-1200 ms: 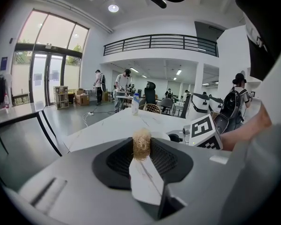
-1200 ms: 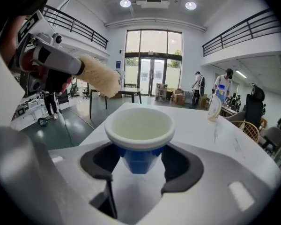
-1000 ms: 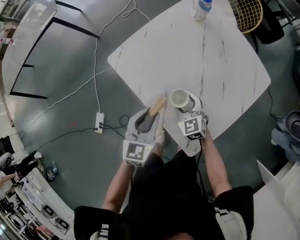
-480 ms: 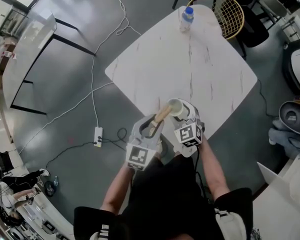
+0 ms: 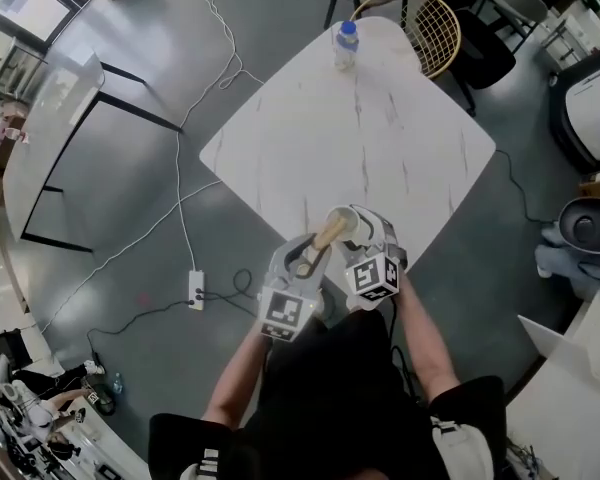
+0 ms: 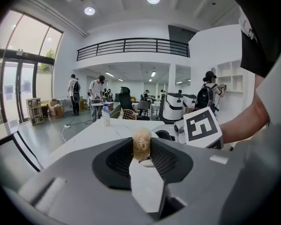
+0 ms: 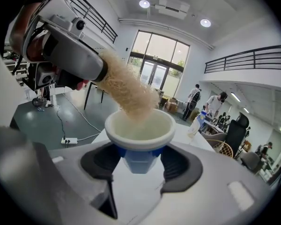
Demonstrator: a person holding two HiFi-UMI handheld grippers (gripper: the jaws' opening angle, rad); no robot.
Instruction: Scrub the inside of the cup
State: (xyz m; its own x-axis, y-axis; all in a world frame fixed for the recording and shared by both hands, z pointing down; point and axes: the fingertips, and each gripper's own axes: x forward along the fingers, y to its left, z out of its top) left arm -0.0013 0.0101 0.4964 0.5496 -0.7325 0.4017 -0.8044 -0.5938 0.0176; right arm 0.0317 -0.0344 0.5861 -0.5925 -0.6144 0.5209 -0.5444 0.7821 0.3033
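**Scrubber tip inside cup rim**

R gripper (image 7: 140,159): jaws set wide, clamped on the blue base of the white cup (image 7: 139,128). In head view the cup (image 5: 341,222) is lower centre of frame, at the near corner of the marble table (image 5: 310,128). L gripper (image 6: 141,150): jaws closed on a tan fibre scrubber (image 6: 141,143). In R gripper view the scrubber (image 7: 129,92) comes in from upper left, its end dipping into the cup mouth. Water bottle (image 5: 346,42) stands at the table's far corner, top centre.

The cup (image 7: 139,128) is creamy white with a blue band, the scrubber (image 7: 130,93) straw-tan and fibrous, the desk (image 5: 380,138) white marble with thin grey veins, the floor (image 5: 100,218) dark grey, the bottle (image 5: 346,43) blue-capped.
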